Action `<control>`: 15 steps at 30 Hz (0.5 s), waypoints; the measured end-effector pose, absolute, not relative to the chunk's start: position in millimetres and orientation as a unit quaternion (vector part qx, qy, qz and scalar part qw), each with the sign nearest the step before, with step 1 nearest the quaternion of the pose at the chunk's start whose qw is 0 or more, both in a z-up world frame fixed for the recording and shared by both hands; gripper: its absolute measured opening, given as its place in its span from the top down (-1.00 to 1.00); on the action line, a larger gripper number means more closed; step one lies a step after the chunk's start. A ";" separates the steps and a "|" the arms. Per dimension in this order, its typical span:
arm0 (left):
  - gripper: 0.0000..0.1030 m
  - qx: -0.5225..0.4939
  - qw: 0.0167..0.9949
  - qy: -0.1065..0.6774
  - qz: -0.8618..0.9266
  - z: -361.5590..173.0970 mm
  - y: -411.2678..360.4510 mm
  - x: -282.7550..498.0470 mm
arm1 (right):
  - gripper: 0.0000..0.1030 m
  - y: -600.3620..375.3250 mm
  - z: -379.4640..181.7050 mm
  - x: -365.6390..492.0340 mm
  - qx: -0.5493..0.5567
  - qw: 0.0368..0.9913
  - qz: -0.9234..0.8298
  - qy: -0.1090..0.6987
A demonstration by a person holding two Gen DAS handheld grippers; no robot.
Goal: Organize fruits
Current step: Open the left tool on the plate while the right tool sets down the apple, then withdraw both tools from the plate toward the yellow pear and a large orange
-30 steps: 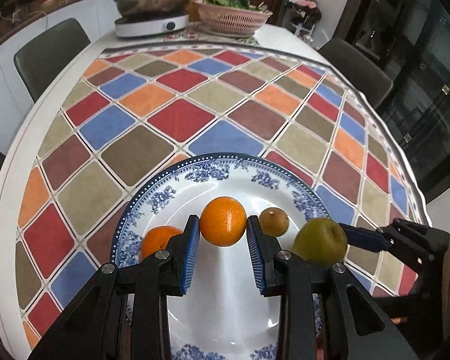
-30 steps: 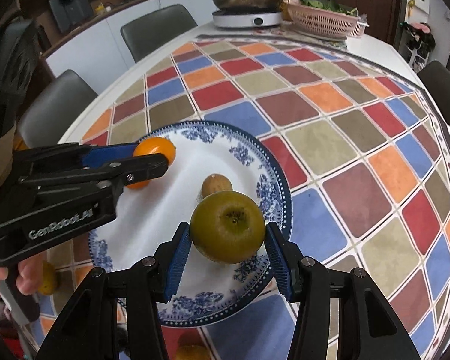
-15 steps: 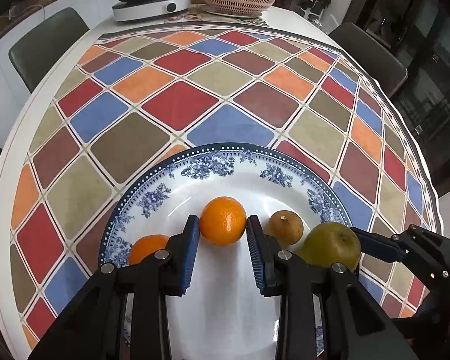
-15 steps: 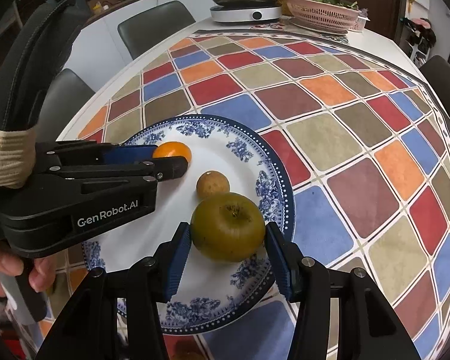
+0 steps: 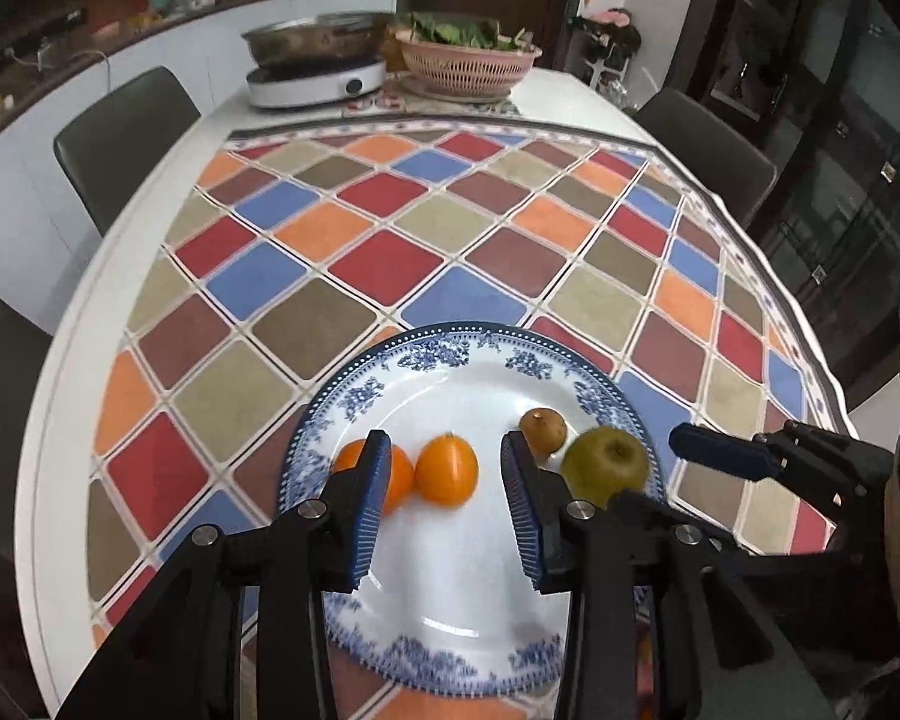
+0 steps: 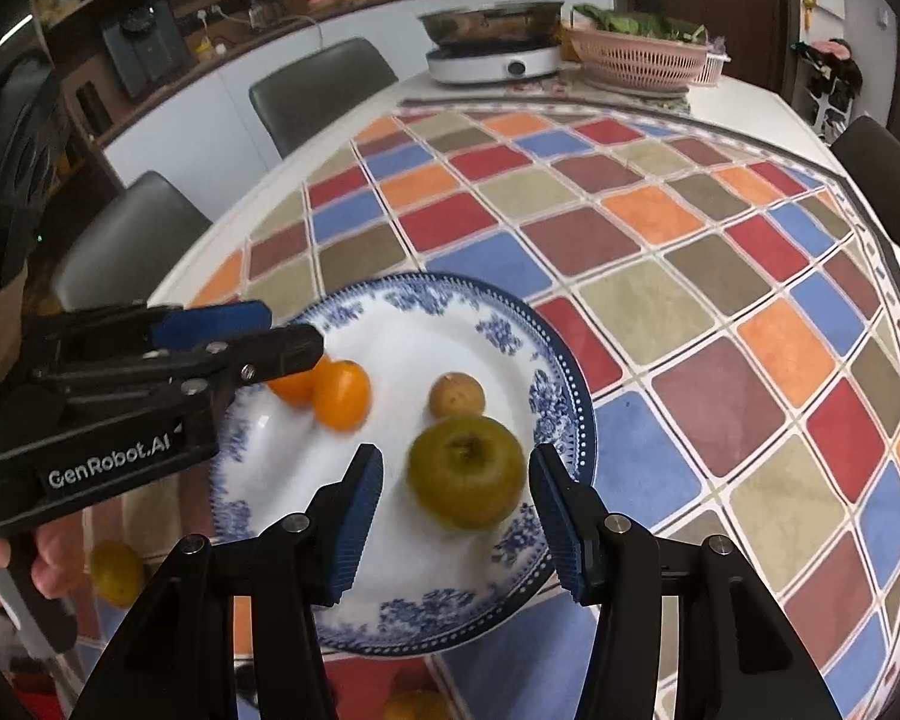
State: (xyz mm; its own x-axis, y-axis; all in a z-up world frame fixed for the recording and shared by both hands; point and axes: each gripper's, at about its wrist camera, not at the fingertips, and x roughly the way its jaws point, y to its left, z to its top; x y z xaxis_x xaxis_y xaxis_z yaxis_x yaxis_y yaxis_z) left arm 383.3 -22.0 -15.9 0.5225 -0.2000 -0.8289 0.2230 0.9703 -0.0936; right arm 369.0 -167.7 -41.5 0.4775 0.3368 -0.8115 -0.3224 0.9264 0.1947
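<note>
Sitting free on the plate [image 5: 354, 402] now, the orange [image 5: 447, 470] lies between the left gripper [image 5: 444, 507] pads with clear gaps on both sides. Those jaws have just been opening, and nothing presses on the fruit. A second orange [image 5: 399, 474] rests right against it, partly behind the left pad. From the right wrist view the pair [image 6: 342, 395] sit side by side under the tip of the left gripper [image 6: 282, 336].

Over on the plate's right, the green apple [image 6: 466, 471] lies on the plate [image 6: 510, 324] between the right gripper [image 6: 456, 510] pads, and there's daylight on either side: jaws apart, no squeeze. The apple looks blurred. Just beyond it rests a small brown fruit [image 6: 457, 394], close to the apple but whether touching, I can't tell.

The plate stands on a checked cloth [image 5: 390, 264] over a white table [image 5: 564, 96]. At the far end, a cooker [image 5: 315, 81] with a steel pan and a pink basket [image 5: 468, 63] of greens. A hand [image 6: 48, 558] grips the left tool's handle, and a yellow fruit [image 6: 117, 573] lies off the plate beside it.
</note>
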 end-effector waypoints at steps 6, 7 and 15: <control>0.21 0.015 0.885 0.444 -0.135 8.8 -17.1 339.4 | -0.01 -169.6 -10.0 341.2 0.009 0.876 0.186 0.445; 0.21 0.017 0.888 0.439 -0.136 12.4 -15.8 329.5 | -0.01 -170.6 -5.5 336.6 0.011 0.878 0.185 0.441; 0.10 0.018 0.907 0.397 -0.140 39.2 -2.3 269.4 | -0.01 -169.2 28.5 284.3 0.013 0.898 0.181 0.402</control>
